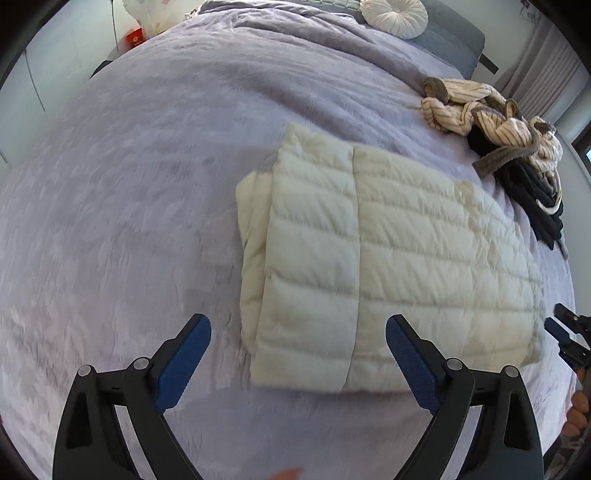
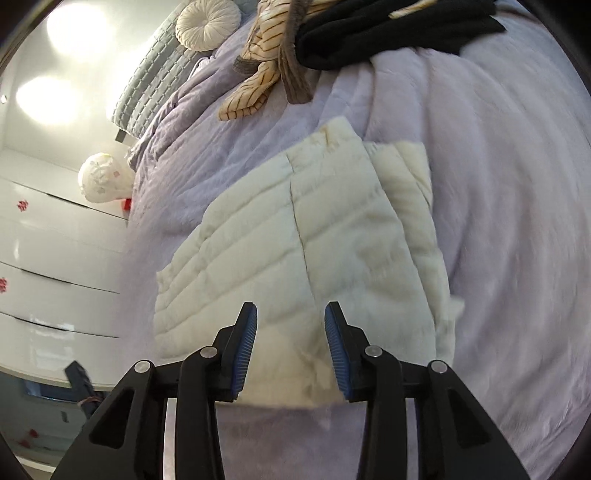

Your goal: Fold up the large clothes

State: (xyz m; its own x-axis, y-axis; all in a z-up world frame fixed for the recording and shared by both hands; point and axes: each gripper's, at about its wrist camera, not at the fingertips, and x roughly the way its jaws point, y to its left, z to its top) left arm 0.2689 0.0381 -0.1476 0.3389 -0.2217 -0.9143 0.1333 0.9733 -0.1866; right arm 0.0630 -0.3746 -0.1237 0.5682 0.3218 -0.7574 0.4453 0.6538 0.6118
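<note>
Left wrist view, left to right: lavender bed cover [image 1: 147, 166] fills most of the frame. Left gripper [image 1: 298, 332] hovers low over the bed, blue pads wide apart, nothing between them. Its right finger [image 1: 410, 354] overlaps the near edge of the cream quilted jacket [image 1: 388, 258]; contact unclear. Jacket lies folded into a rough rectangle on the bed, flat, with a narrower folded layer along its left side. Far right edge: right gripper [image 1: 565, 332] just beside the jacket's right corner. Beyond the jacket, well apart, a heap of striped beige clothing [image 1: 491, 114] on top of dark clothing [image 1: 532, 199]. Round white cushion [image 1: 394, 16] at the head of the bed.

Right wrist view, left to right: white drawers [image 2: 55, 258], then the jacket [image 2: 295, 240] centre frame. Right gripper [image 2: 290, 325] pads parted by a moderate gap, empty, over the jacket's near edge. Striped clothing [image 2: 255, 74] and dark clothing [image 2: 388, 29] at top; cushion [image 2: 207, 23] top left. Motion blur on fabric.
</note>
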